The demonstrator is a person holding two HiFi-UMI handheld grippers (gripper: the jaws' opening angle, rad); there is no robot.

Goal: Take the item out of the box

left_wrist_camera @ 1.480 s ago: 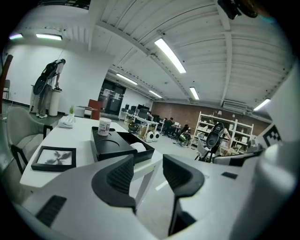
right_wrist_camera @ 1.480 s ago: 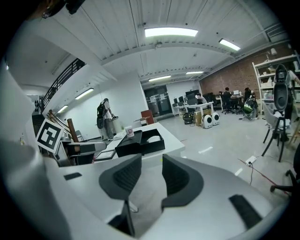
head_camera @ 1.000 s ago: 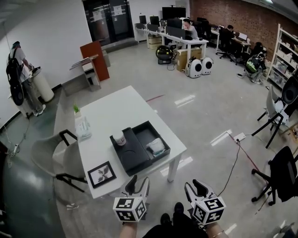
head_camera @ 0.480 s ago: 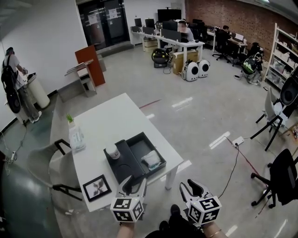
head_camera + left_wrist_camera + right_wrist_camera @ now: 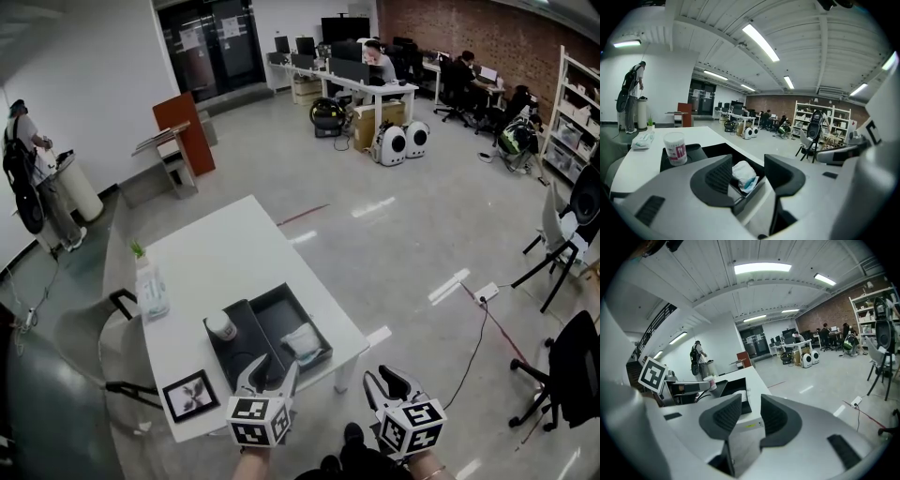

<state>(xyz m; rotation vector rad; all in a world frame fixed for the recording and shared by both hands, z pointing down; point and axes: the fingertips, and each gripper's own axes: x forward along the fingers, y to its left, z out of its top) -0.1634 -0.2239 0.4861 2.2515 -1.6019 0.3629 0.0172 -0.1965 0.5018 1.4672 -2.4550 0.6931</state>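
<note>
Probably light, soft, crushable crumpled white-blue packet (image 5: 305,343) in open black box (image 5: 267,319), best pinched across its bulge; left tongs (image 5: 275,367) opening, right tongs (image 5: 384,379) spread, both empty.

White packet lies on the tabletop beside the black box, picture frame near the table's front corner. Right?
No. The white packet lies inside the black box, not beside it, as the head view shows. The picture frame is near the front corner.
</note>
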